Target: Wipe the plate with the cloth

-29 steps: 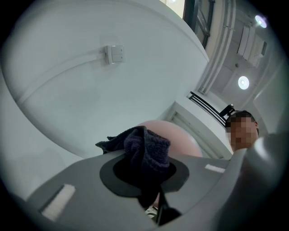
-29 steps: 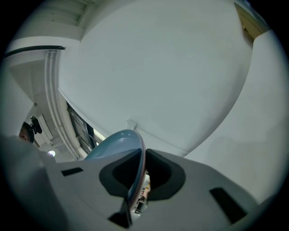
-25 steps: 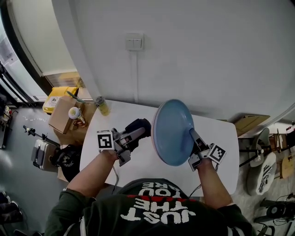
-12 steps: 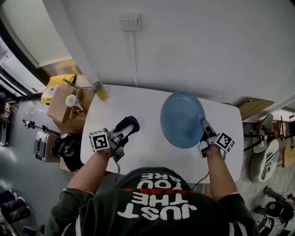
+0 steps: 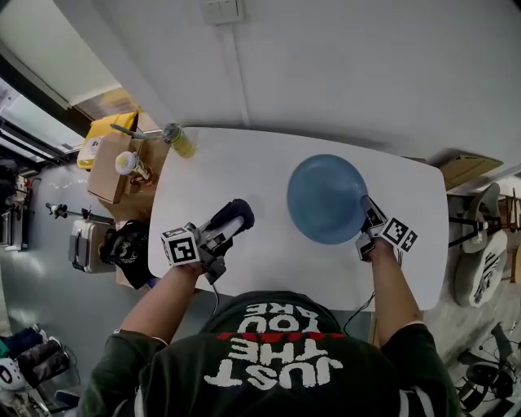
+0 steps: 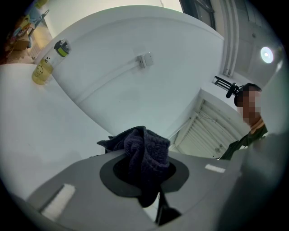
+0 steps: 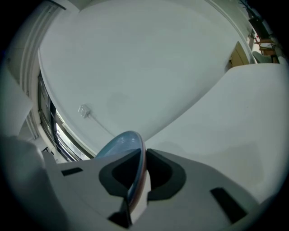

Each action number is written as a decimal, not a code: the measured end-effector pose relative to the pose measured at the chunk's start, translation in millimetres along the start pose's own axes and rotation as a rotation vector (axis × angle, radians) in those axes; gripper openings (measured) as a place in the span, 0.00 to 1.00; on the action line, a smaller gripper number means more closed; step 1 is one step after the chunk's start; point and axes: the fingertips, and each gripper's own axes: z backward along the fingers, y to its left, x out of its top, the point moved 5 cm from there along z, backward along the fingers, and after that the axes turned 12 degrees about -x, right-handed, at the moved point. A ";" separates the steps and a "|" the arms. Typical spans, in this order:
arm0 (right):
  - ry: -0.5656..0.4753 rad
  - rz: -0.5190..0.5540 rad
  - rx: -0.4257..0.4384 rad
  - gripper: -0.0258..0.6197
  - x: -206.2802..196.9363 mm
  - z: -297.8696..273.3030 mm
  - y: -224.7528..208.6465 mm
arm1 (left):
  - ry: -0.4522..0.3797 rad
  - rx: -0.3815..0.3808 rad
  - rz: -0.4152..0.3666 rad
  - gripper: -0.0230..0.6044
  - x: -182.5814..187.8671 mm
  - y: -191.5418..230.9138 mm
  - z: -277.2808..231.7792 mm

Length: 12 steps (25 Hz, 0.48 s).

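Note:
A blue plate [image 5: 326, 198] lies low over the white table [image 5: 269, 261], right of the middle. My right gripper [image 5: 365, 217] is shut on the plate's near right rim; in the right gripper view the plate [image 7: 122, 143] runs edge-on between the jaws. My left gripper [image 5: 236, 218] is at the table's left front, shut on a dark knitted cloth [image 5: 234, 210]. In the left gripper view the cloth [image 6: 144, 155] bulges out between the jaws. The cloth and the plate are well apart.
A yellow bottle [image 5: 178, 140] stands at the table's far left corner. Left of the table there is a cardboard box [image 5: 116, 168] with small items on it. A wall with a light switch [image 5: 221, 10] runs behind the table.
The plate has come down from a tilted, raised pose to lie nearly flat over the table. Both grippers have sunk, and the cloth has moved away from the plate to the left.

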 end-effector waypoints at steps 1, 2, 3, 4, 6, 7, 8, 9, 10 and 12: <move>0.005 0.007 -0.010 0.09 -3.3 -4.3 -4.1 | 0.003 0.004 0.002 0.12 -1.2 0.8 -0.2; 0.010 0.014 -0.020 0.09 -6.9 -8.1 -7.9 | 0.005 0.004 0.001 0.12 -2.5 2.2 0.0; 0.015 0.022 -0.030 0.09 -10.5 -11.7 -11.7 | 0.008 0.005 0.001 0.12 -3.9 3.6 0.3; 0.019 0.031 -0.040 0.09 -14.2 -14.8 -15.6 | 0.011 0.007 0.001 0.12 -5.3 4.6 0.1; 0.028 0.054 -0.060 0.09 -21.1 -20.1 -23.8 | 0.019 0.010 0.003 0.12 -8.5 6.0 -1.5; 0.031 0.067 -0.070 0.09 -24.0 -22.3 -27.6 | 0.024 0.009 0.004 0.12 -10.1 6.8 -2.4; 0.034 0.079 -0.080 0.09 -26.8 -24.2 -31.0 | 0.028 0.009 0.006 0.12 -11.7 7.6 -3.2; 0.039 0.092 -0.089 0.09 -29.5 -25.8 -33.9 | 0.032 0.009 0.009 0.12 -13.3 8.3 -3.8; 0.045 0.104 -0.097 0.09 -32.0 -27.1 -36.4 | 0.034 0.010 0.013 0.12 -14.8 8.8 -4.4; 0.054 0.123 -0.107 0.09 -35.9 -29.0 -39.8 | 0.039 0.009 0.020 0.12 -17.6 9.2 -6.1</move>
